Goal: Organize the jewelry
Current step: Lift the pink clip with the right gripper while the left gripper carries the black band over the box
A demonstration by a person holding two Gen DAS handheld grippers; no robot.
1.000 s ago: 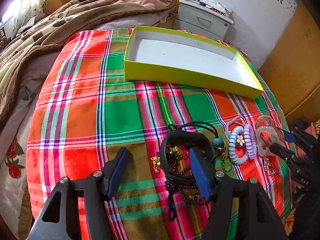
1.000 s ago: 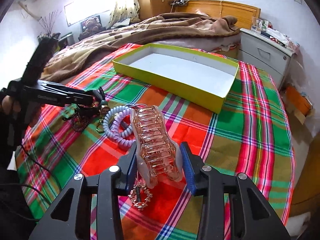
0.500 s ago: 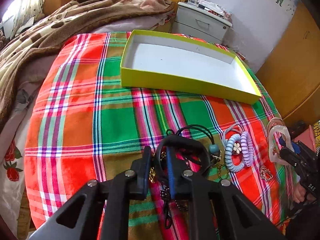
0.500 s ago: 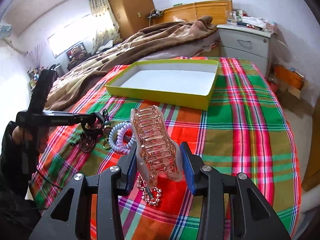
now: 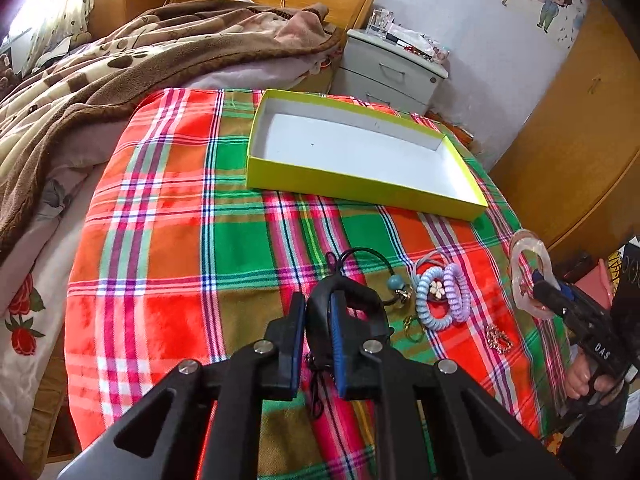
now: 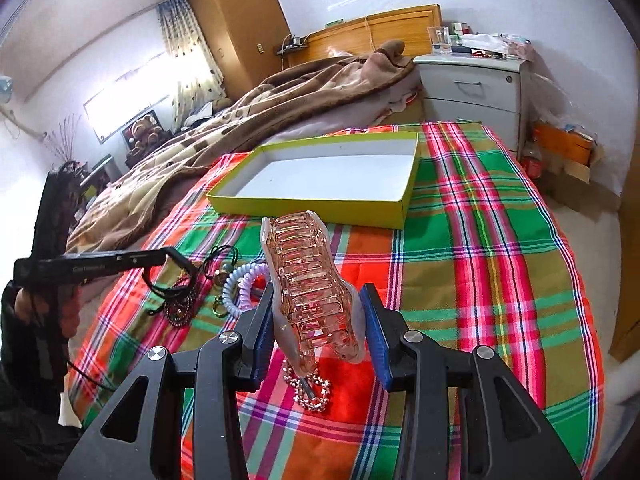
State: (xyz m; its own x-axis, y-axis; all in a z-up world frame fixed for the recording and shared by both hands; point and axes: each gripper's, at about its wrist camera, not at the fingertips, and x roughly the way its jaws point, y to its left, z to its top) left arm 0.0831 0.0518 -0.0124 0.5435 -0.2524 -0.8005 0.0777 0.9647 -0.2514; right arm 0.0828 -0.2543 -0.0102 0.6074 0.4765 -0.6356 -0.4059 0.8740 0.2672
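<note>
My left gripper (image 5: 318,304) is closing, its pads pressing on one side of a black band (image 5: 360,300) lifted just off the plaid blanket (image 5: 168,240). A dark beaded chain (image 6: 180,308) dangles beneath it. My right gripper (image 6: 317,294) is shut on a clear pink hair claw (image 6: 308,272), held above the blanket to the right. The yellow-green box (image 5: 360,184) with a white inside lies beyond both and holds nothing. On the blanket lie blue and lilac spiral hair ties (image 5: 440,300), a bead hair tie (image 5: 396,282), a gold ring (image 5: 412,326) and a rhinestone brooch (image 5: 499,340).
A brown blanket (image 5: 120,72) is heaped on the bed behind and to the left. A grey nightstand (image 5: 392,76) stands past the box. Wooden furniture (image 5: 580,140) is on the right, and the blanket drops off at the near edge.
My left jaws went from wide open around the black band to closed on it and lifted it a little. The right gripper rolled with the pink claw still in it.
</note>
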